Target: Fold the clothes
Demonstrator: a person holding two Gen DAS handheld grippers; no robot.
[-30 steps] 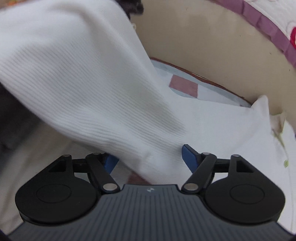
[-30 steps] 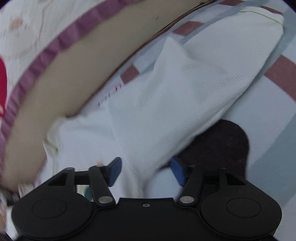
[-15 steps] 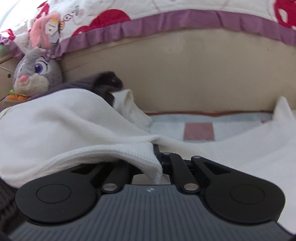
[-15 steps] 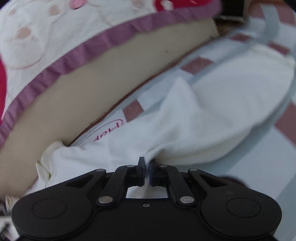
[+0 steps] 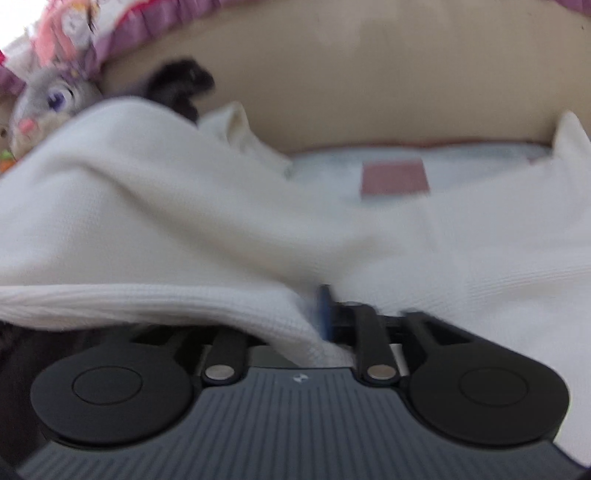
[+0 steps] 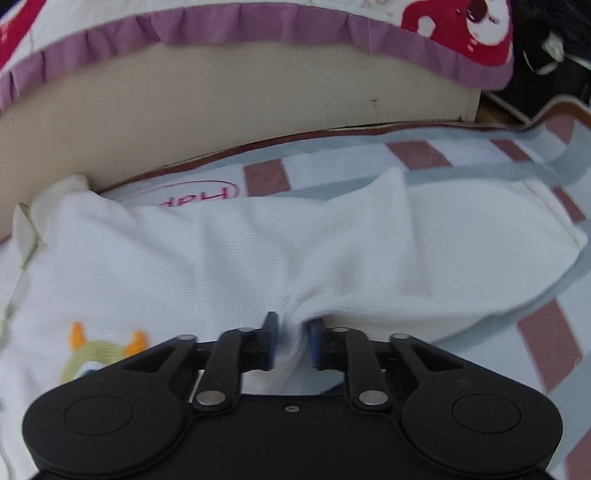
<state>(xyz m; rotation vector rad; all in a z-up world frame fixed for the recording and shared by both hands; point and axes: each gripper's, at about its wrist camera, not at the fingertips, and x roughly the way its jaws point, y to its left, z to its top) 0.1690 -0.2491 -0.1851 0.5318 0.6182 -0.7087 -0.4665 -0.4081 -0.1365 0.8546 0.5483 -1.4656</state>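
Note:
A white ribbed knit garment [image 5: 184, 221] lies on the checked bed sheet [image 5: 395, 177]. My left gripper [image 5: 317, 314] is shut on a fold of its edge; the cloth drapes over the left finger and hides it. In the right wrist view the same white garment [image 6: 258, 251] spreads across the sheet, with a green and orange cartoon print [image 6: 96, 354] at lower left. My right gripper [image 6: 291, 343] has its blue pads slightly apart with a bunch of the white cloth between them.
A beige headboard [image 6: 221, 110] runs along the back. A pillow with a purple ruffle [image 6: 295, 29] rests on top of it. A grey plush rabbit [image 5: 51, 99] and a dark garment [image 5: 181, 85] sit at the far left. The checked sheet [image 6: 546, 332] shows at right.
Both grippers closed on the white garment about half a second ago. The right pads have since parted a little. The left view has shifted slightly and is blurred.

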